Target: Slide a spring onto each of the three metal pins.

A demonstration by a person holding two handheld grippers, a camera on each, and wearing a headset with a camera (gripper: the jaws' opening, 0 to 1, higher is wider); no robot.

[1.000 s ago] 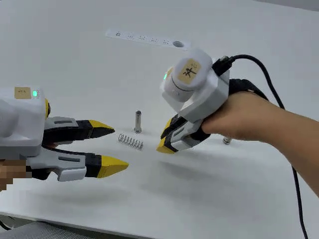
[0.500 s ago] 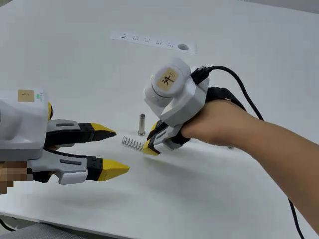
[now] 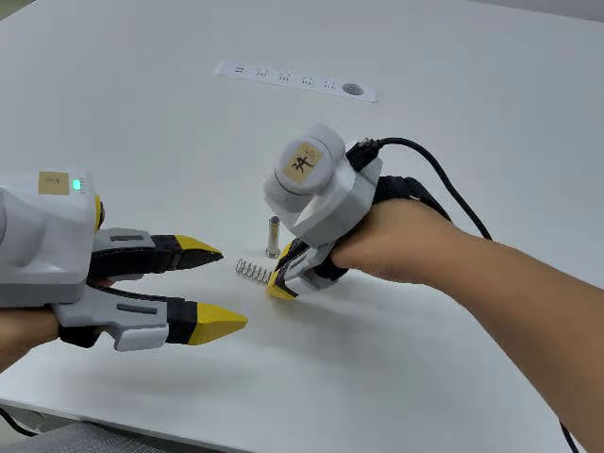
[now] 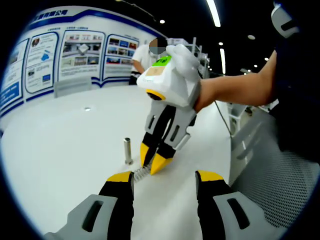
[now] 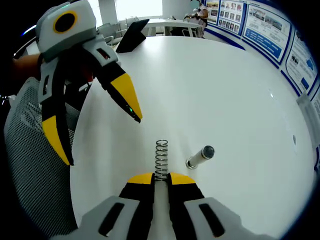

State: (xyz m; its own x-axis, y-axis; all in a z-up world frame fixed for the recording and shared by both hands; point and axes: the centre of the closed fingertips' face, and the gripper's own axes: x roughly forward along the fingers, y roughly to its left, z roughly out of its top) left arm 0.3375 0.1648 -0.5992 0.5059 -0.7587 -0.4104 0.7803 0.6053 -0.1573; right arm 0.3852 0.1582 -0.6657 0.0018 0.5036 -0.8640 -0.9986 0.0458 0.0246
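A small metal spring (image 3: 252, 272) lies on the white table (image 3: 142, 123), just left of an upright metal pin (image 3: 274, 236). My right gripper (image 3: 279, 287) reaches down at the spring's right end. In the right gripper view its yellow tips (image 5: 161, 178) stand close together on the near end of the spring (image 5: 161, 159), with the pin (image 5: 200, 157) to the right. My left gripper (image 3: 225, 288) hovers open to the left of the spring, nothing between its fingers. The left gripper view has the right gripper (image 4: 156, 161) touching the spring (image 4: 141, 173) beside the pin (image 4: 128, 150).
A white power strip (image 3: 293, 80) lies at the far side of the table. The right gripper's black cable (image 3: 444, 179) trails off to the right. The table's near edge (image 3: 189, 429) runs close below the left gripper.
My right gripper has moved left and down to the spring and come together on its end. The left gripper has stayed open in about the same place.
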